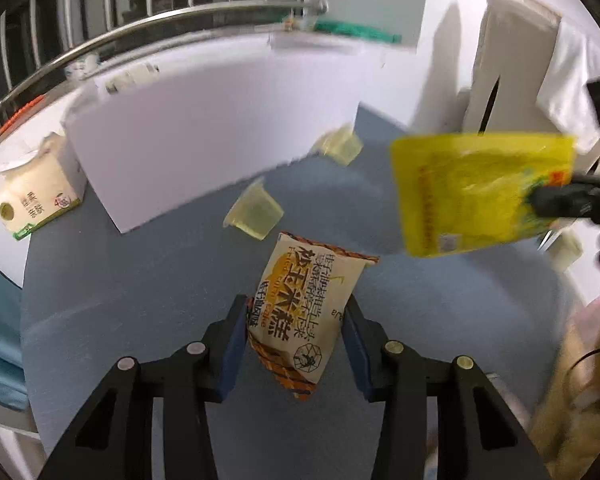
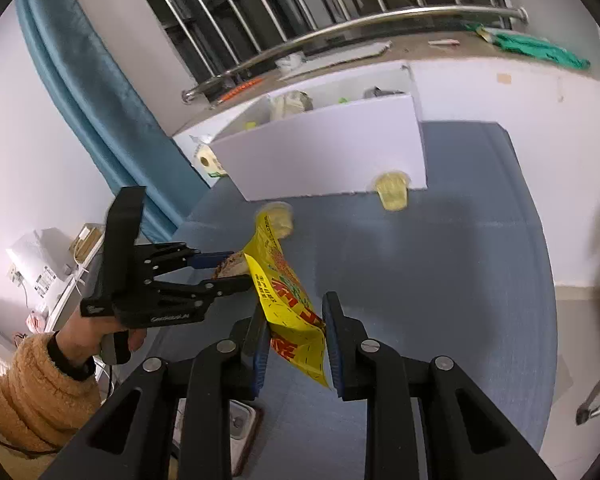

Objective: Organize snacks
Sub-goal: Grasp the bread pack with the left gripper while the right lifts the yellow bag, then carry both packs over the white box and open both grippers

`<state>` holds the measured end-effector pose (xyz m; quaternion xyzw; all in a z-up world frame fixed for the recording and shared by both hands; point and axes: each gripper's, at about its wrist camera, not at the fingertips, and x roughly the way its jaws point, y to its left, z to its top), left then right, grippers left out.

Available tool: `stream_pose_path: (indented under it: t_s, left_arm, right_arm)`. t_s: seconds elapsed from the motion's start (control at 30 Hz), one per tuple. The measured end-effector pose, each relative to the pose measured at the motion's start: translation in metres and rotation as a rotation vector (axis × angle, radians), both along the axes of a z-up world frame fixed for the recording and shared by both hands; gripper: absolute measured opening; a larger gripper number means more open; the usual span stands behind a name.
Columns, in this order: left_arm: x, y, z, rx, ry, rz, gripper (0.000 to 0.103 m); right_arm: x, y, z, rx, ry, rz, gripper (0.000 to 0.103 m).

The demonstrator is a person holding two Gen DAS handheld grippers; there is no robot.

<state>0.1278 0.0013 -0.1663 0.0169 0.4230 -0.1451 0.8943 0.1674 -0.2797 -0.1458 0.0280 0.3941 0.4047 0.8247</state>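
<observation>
yellow packet (image 2: 296, 320) clamped in right gripper (image 2: 296, 344) | left gripper (image 1: 296, 332) grips beige packet (image 1: 300, 312)

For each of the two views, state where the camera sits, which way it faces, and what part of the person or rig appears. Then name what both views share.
Left wrist: on the left gripper, looking down its fingers at a beige snack packet and blue table; the right gripper enters at the right.
Right wrist: on the right gripper, holding a yellow packet; a hand and fuzzy sleeve show.
Shared: white box, jelly cups, both packets.
</observation>
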Motion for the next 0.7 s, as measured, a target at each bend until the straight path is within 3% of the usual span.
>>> stream_pose_path:
  t_s: [0.2,0.33,0.57,0.7]
  left_arm:
    - [-0.021,0.025,0.052,-0.134,-0.126,0.078,0.049]
    - [-0.014,0.037,0.094,-0.160,-0.218,0.123,0.049]
    - [0.057,0.056,0.152,-0.182,-0.313,0.194,0.049]
    - [0.118,0.064,0.156,-0.175,-0.278,0.216,0.049]
  right_arm:
    - [0.000,0.007,0.021,0.025,-0.042,0.003,0.027]
    - [0.011,0.018,0.045,0.034,-0.089,0.000,0.027]
    - [0.058,0.047,0.112,0.083,-0.211,-0.031,0.027]
    - [0.104,0.076,0.139,0.062,-0.252,-0.074,0.027]
